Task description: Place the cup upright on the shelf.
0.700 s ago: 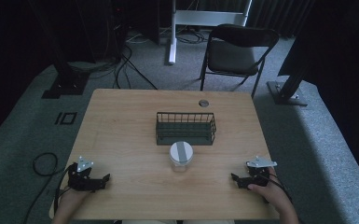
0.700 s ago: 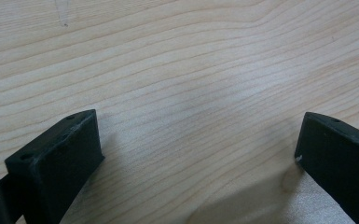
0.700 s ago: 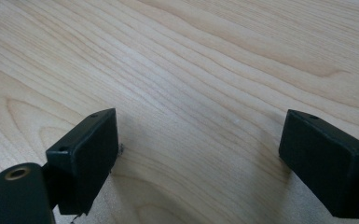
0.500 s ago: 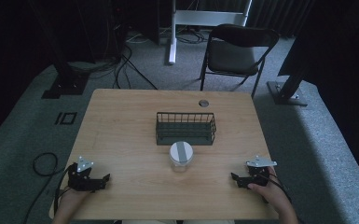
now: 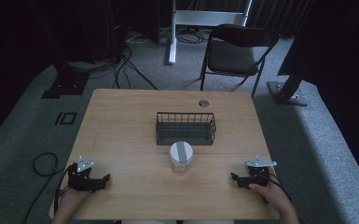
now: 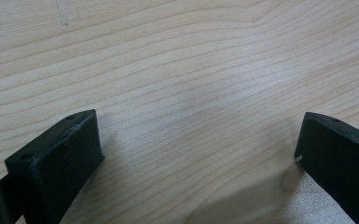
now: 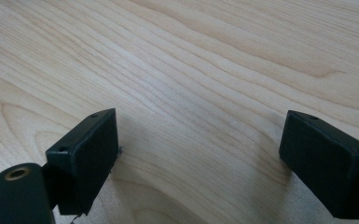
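A clear jar with a white lid stands at the middle of the wooden table, just in front of a dark wire basket. My left gripper rests on the table near its front left corner, open and holding nothing. My right gripper rests near the front right corner, also open and bare. In the left gripper view the two black jaws stand wide apart over plain wood, the gripper holding nothing. The right gripper view shows the same: the gripper spread wide above wood grain.
A small round metal disc is set into the table near its far edge. Behind the table stand a black folding chair and a white stand. Cables trail on the grey carpet at the left.
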Action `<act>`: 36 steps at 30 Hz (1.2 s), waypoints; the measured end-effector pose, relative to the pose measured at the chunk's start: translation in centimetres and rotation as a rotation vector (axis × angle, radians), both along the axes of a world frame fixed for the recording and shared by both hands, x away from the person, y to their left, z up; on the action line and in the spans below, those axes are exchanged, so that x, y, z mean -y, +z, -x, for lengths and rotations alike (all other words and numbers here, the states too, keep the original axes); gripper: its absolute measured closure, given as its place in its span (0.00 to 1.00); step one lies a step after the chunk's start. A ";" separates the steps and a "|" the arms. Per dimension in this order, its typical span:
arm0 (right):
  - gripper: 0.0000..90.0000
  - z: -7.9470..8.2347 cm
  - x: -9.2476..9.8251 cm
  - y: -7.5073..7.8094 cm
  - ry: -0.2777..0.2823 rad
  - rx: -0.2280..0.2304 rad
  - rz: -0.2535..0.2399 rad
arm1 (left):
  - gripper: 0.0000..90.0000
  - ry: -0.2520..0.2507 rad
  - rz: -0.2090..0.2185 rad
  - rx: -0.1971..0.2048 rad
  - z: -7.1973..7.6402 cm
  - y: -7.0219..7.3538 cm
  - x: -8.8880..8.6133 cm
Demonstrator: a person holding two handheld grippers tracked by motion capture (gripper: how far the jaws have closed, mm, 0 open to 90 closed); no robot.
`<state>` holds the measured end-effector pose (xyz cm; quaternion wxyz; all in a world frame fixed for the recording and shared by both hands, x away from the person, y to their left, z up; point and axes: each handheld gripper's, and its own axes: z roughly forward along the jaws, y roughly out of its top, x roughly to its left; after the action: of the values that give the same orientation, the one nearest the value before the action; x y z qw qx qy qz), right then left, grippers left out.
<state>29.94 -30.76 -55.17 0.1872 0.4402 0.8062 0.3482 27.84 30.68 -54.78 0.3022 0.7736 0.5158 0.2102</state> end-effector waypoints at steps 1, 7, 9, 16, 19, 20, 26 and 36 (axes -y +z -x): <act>0.13 0.0 0.0 0.0 -0.002 -0.001 0.000 | 0.01 0.000 0.000 0.000 0.0 0.0 0.0; 0.13 0.1 -0.2 0.0 -0.013 0.000 0.000 | 0.01 0.000 0.001 0.001 0.0 0.0 0.0; 0.13 0.1 -0.3 0.0 -0.017 0.000 0.000 | 0.01 0.000 0.001 0.001 0.0 0.0 0.0; 0.13 -0.1 -0.8 0.2 -0.015 0.012 0.010 | 0.01 0.000 0.000 0.000 0.0 0.0 0.0; 0.13 -0.2 -0.9 0.5 -0.014 0.021 -0.008 | 0.01 0.000 0.000 0.000 0.0 0.0 0.0; 0.13 -0.2 -1.0 0.8 -0.008 0.026 -0.026 | 0.01 0.000 0.000 0.000 0.0 0.0 0.0; 0.13 -0.3 -1.6 1.2 0.012 0.038 -0.044 | 0.01 0.000 0.000 0.000 0.0 0.0 0.0; 0.13 -0.3 -2.9 1.6 0.070 0.037 -0.042 | 0.01 0.001 0.001 0.000 0.0 0.0 0.0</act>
<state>30.27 -27.83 -53.57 0.1805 0.4092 0.8099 0.3795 27.84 30.67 -54.78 0.3025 0.7733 0.5160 0.2102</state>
